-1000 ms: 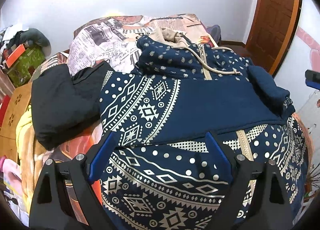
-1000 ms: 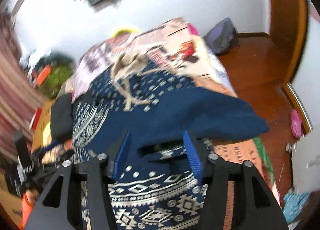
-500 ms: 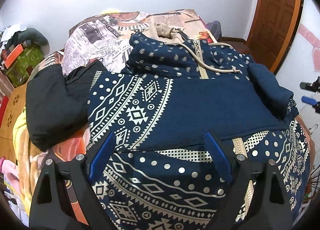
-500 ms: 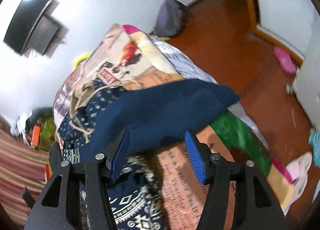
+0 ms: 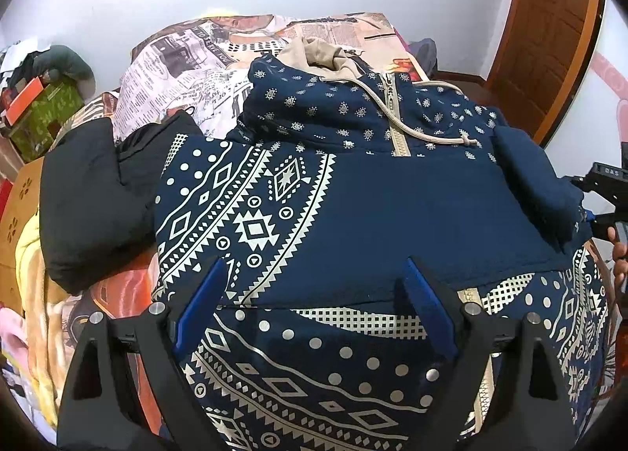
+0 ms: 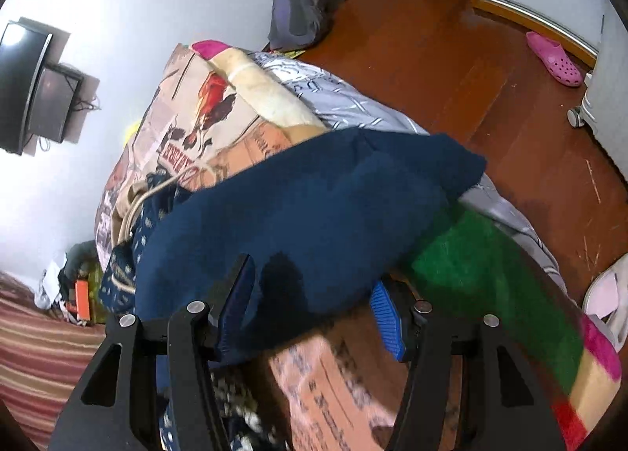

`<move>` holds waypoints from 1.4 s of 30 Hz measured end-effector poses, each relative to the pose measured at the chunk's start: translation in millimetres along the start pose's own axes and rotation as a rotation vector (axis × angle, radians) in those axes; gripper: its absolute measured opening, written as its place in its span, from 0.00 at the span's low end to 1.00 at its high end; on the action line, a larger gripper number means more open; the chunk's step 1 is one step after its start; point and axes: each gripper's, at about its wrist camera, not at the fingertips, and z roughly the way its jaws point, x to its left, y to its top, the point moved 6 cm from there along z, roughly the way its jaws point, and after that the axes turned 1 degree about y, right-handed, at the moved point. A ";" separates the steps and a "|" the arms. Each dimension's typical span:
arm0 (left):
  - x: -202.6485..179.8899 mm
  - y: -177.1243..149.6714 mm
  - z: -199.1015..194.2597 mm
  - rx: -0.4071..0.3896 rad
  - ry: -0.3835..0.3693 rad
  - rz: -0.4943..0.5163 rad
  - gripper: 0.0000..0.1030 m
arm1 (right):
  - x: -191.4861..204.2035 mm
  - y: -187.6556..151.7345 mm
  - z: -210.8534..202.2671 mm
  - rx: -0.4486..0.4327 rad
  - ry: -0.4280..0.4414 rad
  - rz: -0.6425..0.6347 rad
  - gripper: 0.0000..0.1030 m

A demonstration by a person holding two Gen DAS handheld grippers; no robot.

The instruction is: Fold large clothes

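Observation:
A navy hoodie [image 5: 353, 196] with white geometric print lies face up on the bed, zipper and beige drawstring showing, with one plain navy sleeve folded across its chest. My left gripper [image 5: 316, 278] hovers open just above the lower front, with nothing between its blue pads. In the right wrist view the thick navy sleeve fold [image 6: 314, 215] bulges between the fingers of my right gripper [image 6: 310, 305] at the bed's right edge. The jaws stand half apart around the fold, and the cloth partly covers the right pad [image 6: 386, 317]. That gripper also shows in the left wrist view as a black tool [image 5: 604, 188] at the far right.
A black garment [image 5: 90, 196] lies left of the hoodie on the newspaper-print bedspread [image 5: 188, 66]. A green blanket [image 6: 490, 274] hangs off the bed's right side above the wooden floor [image 6: 471, 58], where a pink shoe [image 6: 553, 58] and a grey backpack [image 6: 298, 7] lie. A brown door [image 5: 549, 39] stands at the right.
My right gripper has rolled and dropped from above the hoodie to the bed's right edge, where the sleeve fold now sits between its fingers. The left gripper has edged slightly forward over the hoodie.

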 end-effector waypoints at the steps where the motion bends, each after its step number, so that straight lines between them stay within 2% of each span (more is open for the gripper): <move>1: 0.4 0.1 -0.4 -0.001 -0.001 -0.001 0.88 | 1.0 2.4 -0.8 -0.015 -0.004 -0.008 0.52; 2: 1.0 0.3 -0.7 -0.003 -0.001 -0.001 0.88 | 2.9 3.9 -2.4 -0.027 -0.010 -0.022 0.51; 4: 2.8 0.4 -2.7 -0.007 0.001 -0.001 0.88 | 9.7 5.7 -5.6 -0.052 -0.009 -0.055 0.40; 6: 5.0 0.7 -5.7 -0.015 0.003 0.000 0.88 | 19.8 7.8 -9.9 -0.073 0.004 -0.100 0.24; 11: 12.4 1.4 -16.6 -0.040 0.003 -0.008 0.88 | 62.9 7.6 -37.9 -0.160 0.012 -0.260 0.12; 17: 24.4 -0.6 -30.8 -0.072 0.000 -0.026 0.88 | 139.6 -6.3 -83.1 -0.243 0.091 -0.444 0.11; 23: 40.9 -4.6 -47.4 -0.105 0.001 -0.044 0.88 | 212.8 -38.0 -94.3 -0.251 0.189 -0.575 0.11; 29: 65.4 -11.2 -64.8 -0.139 0.008 -0.072 0.88 | 274.3 -84.6 -67.7 -0.168 0.252 -0.705 0.11; 32: 80.2 -16.5 -71.4 -0.146 0.014 -0.091 0.88 | 295.8 -117.3 -38.0 -0.074 0.270 -0.756 0.11; 36: 100.8 -26.2 -78.0 -0.145 0.025 -0.119 0.88 | 303.5 -160.5 1.0 0.070 0.255 -0.812 0.11; 42: 123.7 -39.9 -79.7 -0.130 0.041 -0.153 0.88 | 290.3 -232.0 53.1 0.290 0.169 -0.927 0.11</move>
